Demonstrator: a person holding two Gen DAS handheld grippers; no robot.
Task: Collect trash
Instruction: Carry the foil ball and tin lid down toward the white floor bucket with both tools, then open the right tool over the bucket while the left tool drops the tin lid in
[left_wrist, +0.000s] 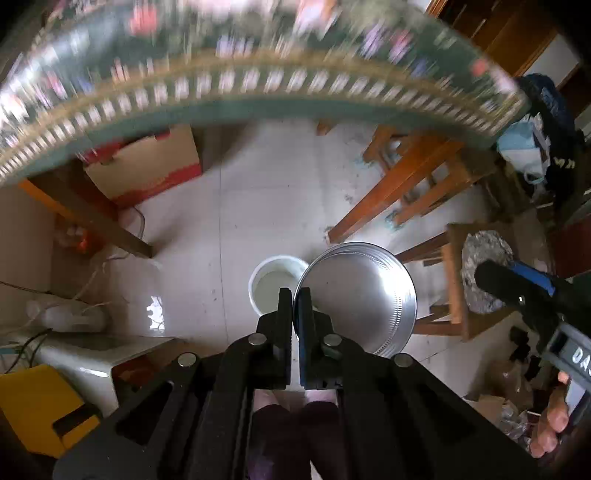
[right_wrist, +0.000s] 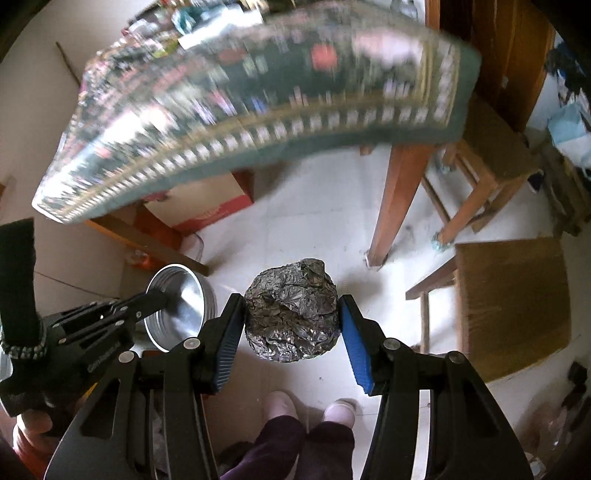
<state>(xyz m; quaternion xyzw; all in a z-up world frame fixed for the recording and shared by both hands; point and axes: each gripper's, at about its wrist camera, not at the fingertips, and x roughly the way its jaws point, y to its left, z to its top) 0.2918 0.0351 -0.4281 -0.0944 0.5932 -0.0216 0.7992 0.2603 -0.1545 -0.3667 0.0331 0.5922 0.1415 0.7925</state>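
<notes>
Both grippers point floorward: left gripper (left_wrist: 294, 295) pinching metal lid (left_wrist: 360, 295) rim, right gripper (right_wrist: 291, 314) clamping foil ball (right_wrist: 291, 315)

right gripper (right_wrist: 291, 321) jaws clamp crumpled foil ball (right_wrist: 292, 314) from both sides, held above tiled floor (right_wrist: 314, 229) | left gripper (right_wrist: 162, 297) at left, jaws pinched on rim of metal bowl (right_wrist: 184, 306) | patterned cloth-covered counter (right_wrist: 258, 99) blurred above | wooden stool (right_wrist: 509, 306) at right
</notes>
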